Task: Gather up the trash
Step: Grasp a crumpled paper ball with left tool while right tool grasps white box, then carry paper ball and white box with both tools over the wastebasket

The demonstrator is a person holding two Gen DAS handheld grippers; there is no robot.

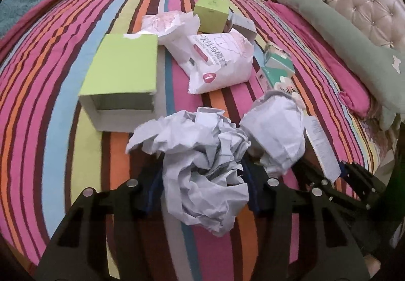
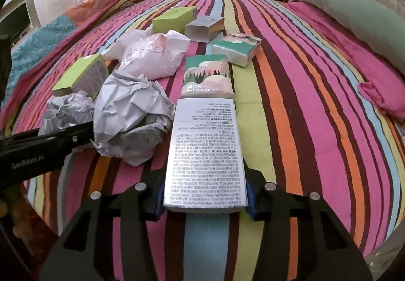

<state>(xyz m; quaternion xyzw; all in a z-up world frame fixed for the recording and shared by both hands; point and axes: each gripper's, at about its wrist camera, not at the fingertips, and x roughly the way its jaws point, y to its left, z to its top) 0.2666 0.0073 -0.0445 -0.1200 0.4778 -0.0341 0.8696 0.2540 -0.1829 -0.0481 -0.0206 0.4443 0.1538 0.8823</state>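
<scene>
Left wrist view: left gripper (image 1: 203, 174) pinches crumpled paper ball (image 1: 202, 162).
Right gripper (image 2: 205, 201) clamps the printed white box (image 2: 205, 154), extending far along the striped bedspread (image 2: 303, 103).

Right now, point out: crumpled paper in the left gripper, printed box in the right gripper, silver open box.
crumpled paper (image 1: 202, 174), left wrist view, middle of the wad between the fingers.
printed box (image 2: 206, 154), right wrist view, centre of its text-covered top face.
silver open box (image 2: 203, 29), right wrist view, its grey top face.
</scene>
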